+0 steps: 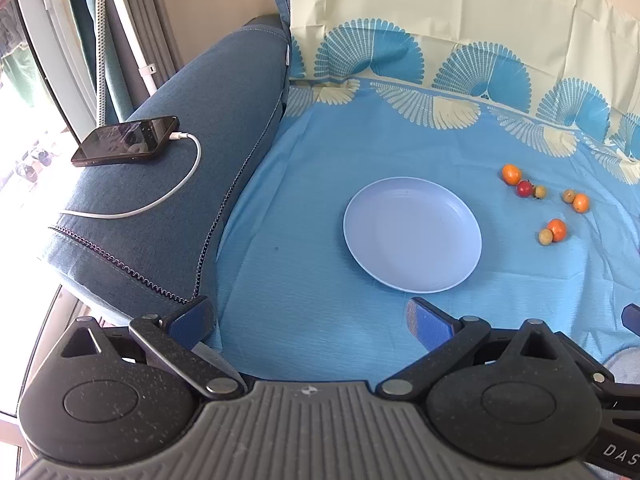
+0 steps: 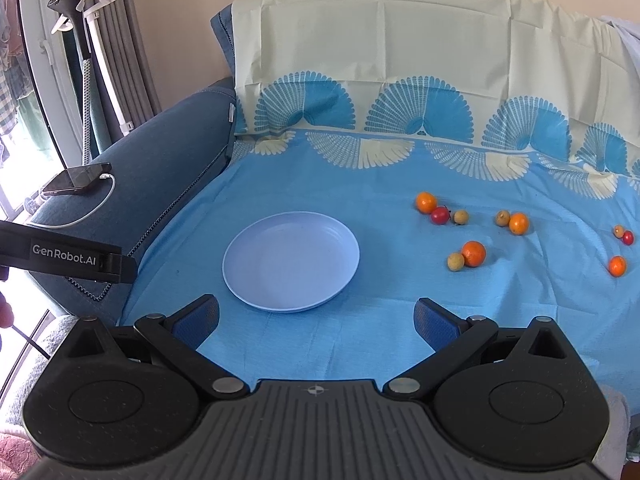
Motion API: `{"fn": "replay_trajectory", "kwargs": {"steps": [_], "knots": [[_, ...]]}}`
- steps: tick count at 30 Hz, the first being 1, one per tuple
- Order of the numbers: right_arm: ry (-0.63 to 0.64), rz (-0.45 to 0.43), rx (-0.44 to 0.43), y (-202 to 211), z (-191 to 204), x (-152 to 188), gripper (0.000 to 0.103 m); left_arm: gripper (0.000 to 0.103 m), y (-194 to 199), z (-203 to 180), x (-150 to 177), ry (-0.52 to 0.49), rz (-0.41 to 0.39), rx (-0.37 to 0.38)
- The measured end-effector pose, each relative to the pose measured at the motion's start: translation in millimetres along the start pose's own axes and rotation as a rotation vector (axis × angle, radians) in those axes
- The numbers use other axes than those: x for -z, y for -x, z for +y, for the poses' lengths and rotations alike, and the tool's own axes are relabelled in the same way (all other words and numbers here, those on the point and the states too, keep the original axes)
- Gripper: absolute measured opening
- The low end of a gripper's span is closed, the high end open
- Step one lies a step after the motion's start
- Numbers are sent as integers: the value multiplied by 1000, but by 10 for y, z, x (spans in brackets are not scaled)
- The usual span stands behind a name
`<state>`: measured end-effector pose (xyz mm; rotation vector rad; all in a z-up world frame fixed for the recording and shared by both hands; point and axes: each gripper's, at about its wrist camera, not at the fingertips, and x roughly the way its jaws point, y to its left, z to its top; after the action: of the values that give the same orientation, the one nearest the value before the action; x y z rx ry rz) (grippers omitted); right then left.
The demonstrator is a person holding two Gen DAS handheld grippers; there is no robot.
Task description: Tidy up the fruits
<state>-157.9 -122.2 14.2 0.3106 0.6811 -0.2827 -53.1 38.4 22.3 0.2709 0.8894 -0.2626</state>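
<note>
A pale blue plate [image 2: 248,280] lies bare on a blue cloth; it also shows in the left wrist view [image 1: 360,240]. Several small fruits lie on the cloth to its right: an orange [image 2: 473,253] beside a yellowish fruit [image 2: 455,261], another orange [image 2: 426,202] by a red fruit [image 2: 440,215], and more further right [image 2: 617,265]. Some show in the left wrist view [image 1: 557,229]. My left gripper [image 1: 312,320] is open and empty, left of and short of the plate. My right gripper [image 2: 316,320] is open and empty, just short of the plate.
A blue sofa armrest [image 1: 168,208] on the left carries a black phone [image 1: 126,141] with a white cable [image 1: 160,200]. The cloth [image 2: 360,340] runs up the cream-draped sofa back [image 2: 400,40]. A window and a garment steamer stand [image 2: 86,52] are at the far left.
</note>
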Motion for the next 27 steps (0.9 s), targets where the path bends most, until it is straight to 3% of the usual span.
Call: {"fn": "replay_trajectory", "kwargs": {"steps": [19, 27], "knots": [[-34, -4, -1, -40, -114, 32, 103, 103, -18, -139, -30, -40, 9, -2], [-125, -93, 59, 31, -478, 6, 103, 103, -31, -412, -61, -90, 9, 10]]}}
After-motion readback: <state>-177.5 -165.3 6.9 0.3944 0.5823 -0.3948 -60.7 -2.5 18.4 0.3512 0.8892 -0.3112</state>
